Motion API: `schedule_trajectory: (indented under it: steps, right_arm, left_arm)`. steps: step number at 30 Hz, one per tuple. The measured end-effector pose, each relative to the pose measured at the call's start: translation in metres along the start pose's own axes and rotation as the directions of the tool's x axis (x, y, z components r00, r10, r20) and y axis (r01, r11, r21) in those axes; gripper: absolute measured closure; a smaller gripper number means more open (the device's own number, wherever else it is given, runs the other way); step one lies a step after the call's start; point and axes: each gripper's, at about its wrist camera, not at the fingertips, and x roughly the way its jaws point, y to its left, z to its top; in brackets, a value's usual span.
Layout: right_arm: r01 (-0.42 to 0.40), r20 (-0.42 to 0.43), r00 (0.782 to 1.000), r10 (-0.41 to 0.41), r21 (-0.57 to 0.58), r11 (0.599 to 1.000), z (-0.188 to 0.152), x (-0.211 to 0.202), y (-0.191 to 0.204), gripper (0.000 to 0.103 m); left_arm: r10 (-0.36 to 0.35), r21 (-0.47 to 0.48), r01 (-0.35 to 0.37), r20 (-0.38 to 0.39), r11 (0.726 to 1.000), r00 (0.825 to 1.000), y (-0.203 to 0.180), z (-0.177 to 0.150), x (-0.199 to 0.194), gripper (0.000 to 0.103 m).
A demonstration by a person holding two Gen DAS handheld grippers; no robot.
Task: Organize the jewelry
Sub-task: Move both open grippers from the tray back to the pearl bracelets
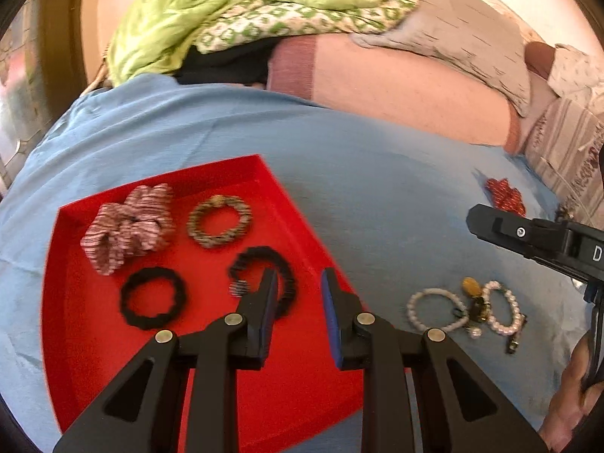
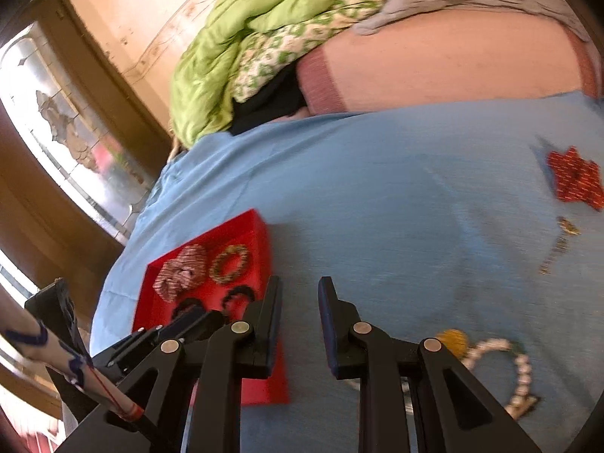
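Observation:
A red tray (image 1: 302,219) lies on the blue cloth (image 1: 377,173) and holds a striped scrunchie (image 1: 128,222), a beaded brown bracelet (image 1: 219,221) and two black hair ties (image 1: 153,298) (image 1: 264,275). My left gripper (image 1: 298,287) is open and empty over the tray's right part, its left finger above the right black tie. Pearl bracelets with a yellow pendant (image 1: 468,311) lie right of the tray. My right gripper (image 2: 300,294) is open and empty over bare cloth, between the tray (image 2: 264,234) and the pearl bracelets (image 2: 517,370). Its body shows in the left wrist view (image 1: 536,239).
A red star-shaped piece (image 2: 575,181) and a small brass chain piece (image 2: 562,238) lie on the cloth at the right. Green bedding (image 1: 241,11), a pink mattress (image 1: 407,90) and a grey pillow (image 1: 472,34) lie behind. A wooden door frame (image 2: 75,120) stands left.

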Motion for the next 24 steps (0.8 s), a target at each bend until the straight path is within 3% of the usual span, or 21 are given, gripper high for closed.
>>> schedule_trajectory:
  steps: [7,24]
  right_arm:
    - [0.035,0.01,0.999,-0.035,0.029,0.999,-0.003,-0.021,-0.034,0.081]
    - [0.061,-0.012,0.998,-0.061,0.056,0.997,-0.01,-0.031,-0.061,0.081]
  left_arm:
    - [-0.026,0.04,0.026,-0.012,0.999,1.0,-0.023,-0.003,0.006,0.08]
    - [-0.053,0.109,0.058,-0.047,0.992,0.997,-0.057,-0.009,0.014,0.08]
